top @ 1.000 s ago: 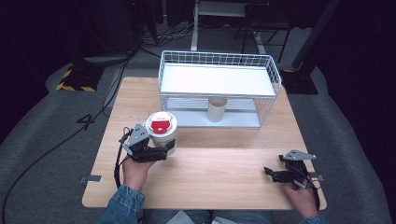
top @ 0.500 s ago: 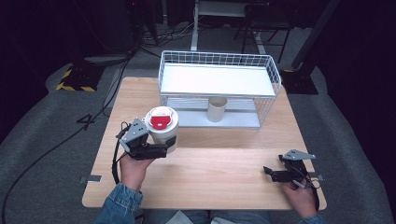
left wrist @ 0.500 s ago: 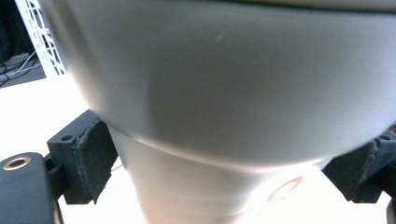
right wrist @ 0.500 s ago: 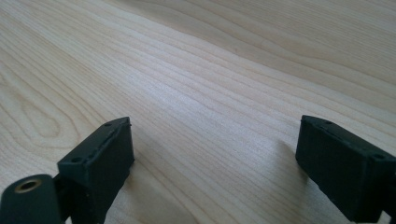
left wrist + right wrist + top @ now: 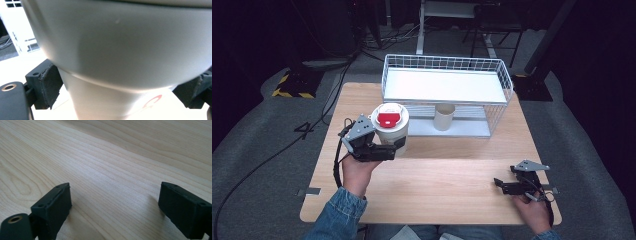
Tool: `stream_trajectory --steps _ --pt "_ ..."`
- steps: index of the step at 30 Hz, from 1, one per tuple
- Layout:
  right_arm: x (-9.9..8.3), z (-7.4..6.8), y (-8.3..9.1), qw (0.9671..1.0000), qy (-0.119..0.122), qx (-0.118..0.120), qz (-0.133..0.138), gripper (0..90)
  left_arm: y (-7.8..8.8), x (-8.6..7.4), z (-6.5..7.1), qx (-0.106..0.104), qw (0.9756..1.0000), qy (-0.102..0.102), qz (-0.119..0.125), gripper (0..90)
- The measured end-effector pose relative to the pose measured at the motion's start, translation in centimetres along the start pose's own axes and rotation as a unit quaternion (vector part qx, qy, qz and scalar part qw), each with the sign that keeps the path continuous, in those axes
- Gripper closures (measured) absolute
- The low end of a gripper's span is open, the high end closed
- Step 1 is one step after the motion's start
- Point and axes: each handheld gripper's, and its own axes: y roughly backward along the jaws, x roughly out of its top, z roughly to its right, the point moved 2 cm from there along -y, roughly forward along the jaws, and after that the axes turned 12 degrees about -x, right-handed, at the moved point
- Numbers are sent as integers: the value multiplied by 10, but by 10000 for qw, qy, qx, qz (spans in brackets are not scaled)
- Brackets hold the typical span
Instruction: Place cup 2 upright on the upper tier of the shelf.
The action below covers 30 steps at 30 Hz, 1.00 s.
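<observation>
A white paper cup (image 5: 391,129) with a white lid and a red mark on top hangs above the left half of the wooden table (image 5: 437,185). My left gripper (image 5: 395,147) is shut on its lower body, held level from the left. In the left gripper view the cup (image 5: 120,50) looms close, with both black pads (image 5: 51,86) against its narrow lower part. My right gripper (image 5: 500,185) rests low at the table's front right. Its jaws stand open over bare wood in the right gripper view (image 5: 115,205), with nothing between them.
A white wire basket shelf (image 5: 447,85) stands at the back of the table. A beige cup (image 5: 444,116) sits on its lower level. Dark floor, cables and stands surround the table.
My left gripper has risen with the cup, which now stands higher and a little farther right in the high view. The right gripper has not moved.
</observation>
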Motion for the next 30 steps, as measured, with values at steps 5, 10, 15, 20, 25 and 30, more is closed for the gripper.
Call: stream_trajectory --steps 5,10,15,20,25,30 --pt "0 0 0 10000 2 -1 1 118 -5 12 -1 -27 10000 -37 33 99" --pt "0 0 0 10000 1 0 1 118 -10 23 -2 -30 9999 -120 20 99" --pt "0 0 0 10000 2 -1 1 118 -15 36 -3 -50 9998 -189 24 99" --pt "0 0 0 10000 4 -1 2 118 -19 47 -6 -98 9996 -242 76 99" --pt "0 0 0 10000 6 -6 1 119 -22 58 -8 -154 9994 -252 166 99" --pt "1 0 -1 10000 37 33 13 120 -23 67 -12 -146 9993 -260 236 99"
